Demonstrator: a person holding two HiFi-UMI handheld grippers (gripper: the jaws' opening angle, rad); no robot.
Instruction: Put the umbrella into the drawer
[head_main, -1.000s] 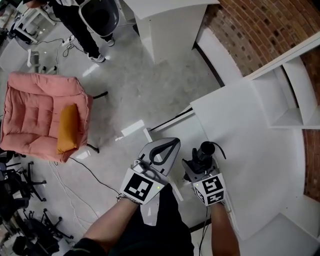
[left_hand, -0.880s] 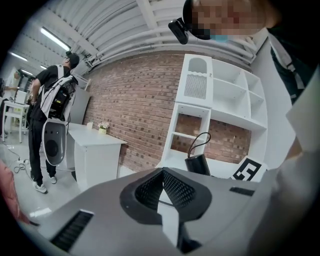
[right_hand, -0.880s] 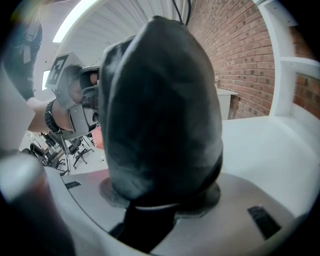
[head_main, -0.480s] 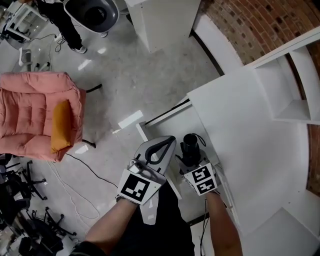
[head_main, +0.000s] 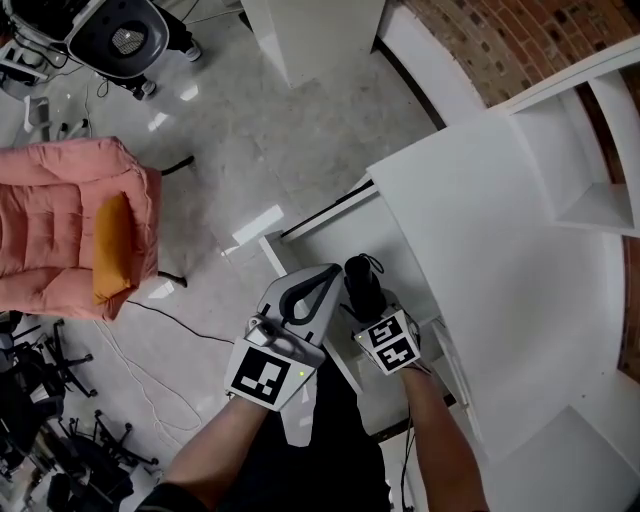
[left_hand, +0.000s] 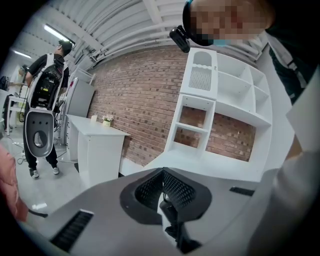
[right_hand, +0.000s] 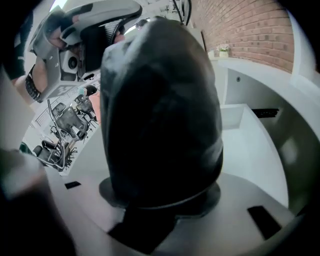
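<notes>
A folded black umbrella (head_main: 362, 283) stands in my right gripper (head_main: 366, 303), which is shut on it. It hangs over the open white drawer (head_main: 340, 236), pulled out from the white cabinet (head_main: 480, 230). In the right gripper view the umbrella (right_hand: 160, 115) fills the middle, with the drawer's white inside (right_hand: 245, 135) behind it. My left gripper (head_main: 331, 273) is just left of the umbrella, over the drawer's front edge. Its grey jaws are shut tip to tip with nothing between them. In the left gripper view, the left gripper (left_hand: 161, 172) shows only its own jaws and black mesh pads.
A pink armchair (head_main: 50, 235) with an orange cushion (head_main: 110, 245) stands at the left, cables on the floor beside it. A white shelf unit (head_main: 600, 150) and brick wall (head_main: 480, 40) lie at the right. A person (left_hand: 45, 95) stands far off.
Both grippers have sunk. The right one has carried the umbrella down and left, from beside the cabinet top to over the open drawer. The left has dropped a little beside it.
</notes>
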